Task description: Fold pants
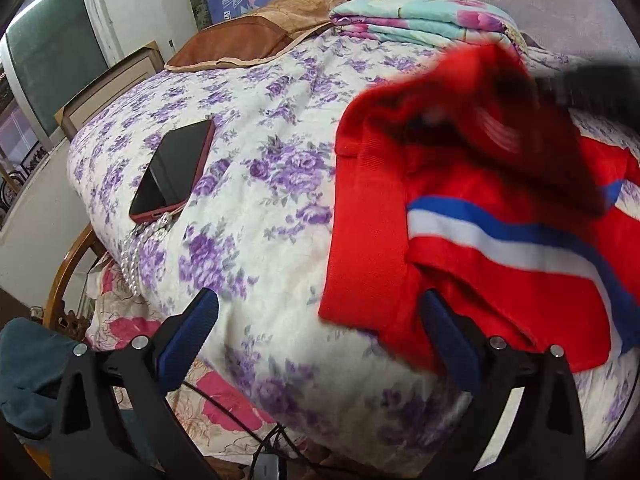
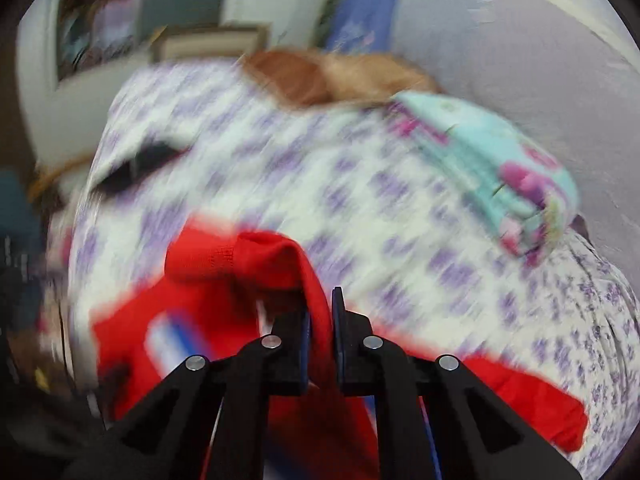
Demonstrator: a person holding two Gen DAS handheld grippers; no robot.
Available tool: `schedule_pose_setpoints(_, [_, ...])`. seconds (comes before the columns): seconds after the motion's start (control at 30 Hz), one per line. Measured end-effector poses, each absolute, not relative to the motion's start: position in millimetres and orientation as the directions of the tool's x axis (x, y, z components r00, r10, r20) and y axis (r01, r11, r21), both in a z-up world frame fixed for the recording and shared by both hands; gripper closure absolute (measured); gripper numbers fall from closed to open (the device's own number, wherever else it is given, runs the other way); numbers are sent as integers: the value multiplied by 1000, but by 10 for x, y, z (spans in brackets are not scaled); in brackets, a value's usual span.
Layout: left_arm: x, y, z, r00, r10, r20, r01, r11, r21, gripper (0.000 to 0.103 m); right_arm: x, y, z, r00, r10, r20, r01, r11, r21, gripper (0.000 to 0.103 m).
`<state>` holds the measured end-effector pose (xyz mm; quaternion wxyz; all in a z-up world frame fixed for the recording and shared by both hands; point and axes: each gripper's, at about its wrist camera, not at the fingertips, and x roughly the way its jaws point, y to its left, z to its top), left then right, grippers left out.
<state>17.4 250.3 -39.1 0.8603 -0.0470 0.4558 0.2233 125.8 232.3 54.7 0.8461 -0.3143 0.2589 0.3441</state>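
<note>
Bedding first: a white quilt with purple flowers [image 1: 280, 152] covers the bed and carries everything else. At its far end lie a brown pillow [image 1: 236, 46] and, beside it, a folded turquoise floral blanket [image 1: 420, 20]. A second cover with pink flowers [image 1: 132, 328] shows below the quilt's near edge.

Red pants [image 1: 480, 208] with a blue and white stripe lie on the right part of the quilt in the left wrist view, partly folded, the ribbed waistband towards the quilt's middle. An upper layer of the fabric is raised off the lower one and is blurred.

Right gripper [image 2: 320, 308]: jaws closed tight on a fold of the red pants, cloth pinched between the blue pads and rising above them in a hump. In the left wrist view it appears only as a dark blur [image 1: 592, 86] at the raised fabric.

Left gripper [image 1: 320, 320]: jaws spread fully wide, nothing between them. One finger [image 1: 452, 340] stands over the near edge of the pants, the other over bare quilt.

A dark phone in a red case [image 1: 174, 170] lies on the quilt left of the pants, well apart from them. A string of white beads [image 1: 136, 252] runs from its near end over the quilt's edge.
</note>
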Motion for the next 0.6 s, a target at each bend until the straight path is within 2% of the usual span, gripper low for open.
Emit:
schedule_pose_setpoints(0.03, [212, 2510, -386, 487, 346, -802, -430, 894, 124, 4, 1354, 2367, 661, 618, 442, -650, -752, 573, -325, 91])
schedule_pose_setpoints(0.07, [272, 2522, -384, 488, 357, -797, -437, 890, 131, 4, 1495, 2474, 804, 611, 473, -635, -761, 571, -307, 67])
schedule_pose_setpoints(0.1, [329, 2542, -393, 480, 359, -800, -443, 887, 132, 4, 1610, 2593, 869, 641, 463, -612, -743, 575, -343, 37])
schedule_pose_setpoints(0.13, [381, 2568, -398, 474, 352, -807, -448, 886, 123, 4, 1748, 2712, 887, 751, 370, -547, -639, 616, -461, 3])
schedule_pose_setpoints(0.2, [440, 2592, -348, 475, 338, -813, -454, 885, 102, 4, 1905, 2664, 934, 901, 213, -378, -414, 679, -606, 4])
schedule_pose_setpoints(0.3, [423, 2568, -190, 509, 355, -785, -431, 894, 124, 4, 1991, 2118, 1174, 891, 247, -381, -424, 751, -505, 5])
schedule_pose_setpoints(0.37, [467, 2579, -86, 518, 333, -788, -402, 908, 120, 4, 2062, 1479, 1318, 907, 209, -366, -376, 794, -477, 5])
schedule_pose_setpoints(0.47, [559, 2609, 161, 539, 301, -787, -360, 927, 107, 4, 2207, 241, 1374, 936, 39, -351, -210, 861, -464, 5])
schedule_pose_setpoints(0.53, [525, 2606, 466, 599, 304, -740, -345, 933, 105, 4, 2316, -607, 1307, 918, -72, -390, -108, 901, -420, 4])
schedule_pose_setpoints(0.6, [477, 2604, 703, 639, 336, -692, -354, 927, 123, 4, 2390, -1261, 1145, 880, -124, -459, -57, 931, -361, 5])
